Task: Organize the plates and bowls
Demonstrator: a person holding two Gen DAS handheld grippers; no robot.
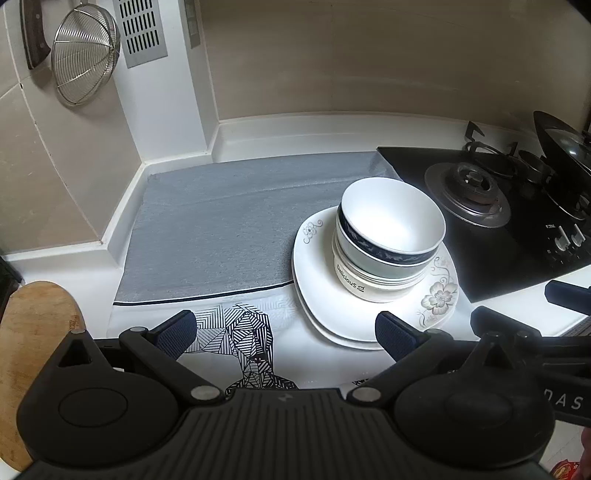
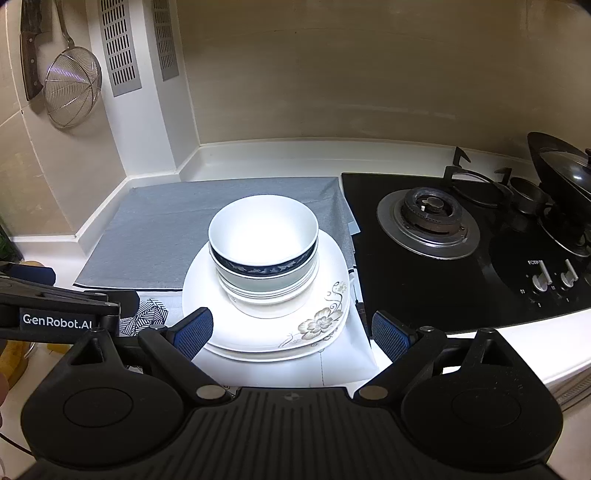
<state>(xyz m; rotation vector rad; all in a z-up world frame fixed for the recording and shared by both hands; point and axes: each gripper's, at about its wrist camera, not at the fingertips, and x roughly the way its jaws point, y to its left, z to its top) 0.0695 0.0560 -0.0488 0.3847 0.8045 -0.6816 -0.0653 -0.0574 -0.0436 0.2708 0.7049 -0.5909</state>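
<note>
A stack of bowls stands on stacked white square plates with flower prints, on the counter beside the stove. The top bowl is white with a dark blue band; the lowest reads "Delicious". The plates also show in the right wrist view. My left gripper is open and empty, just short of the plates and to their left. My right gripper is open and empty, just in front of the plates' near edge. The right gripper's fingers show at the right of the left wrist view.
A grey mat and a patterned white cloth cover the counter. A black gas stove with a wok lies right. A strainer and cleaver hang on the left wall. A wooden board is at left.
</note>
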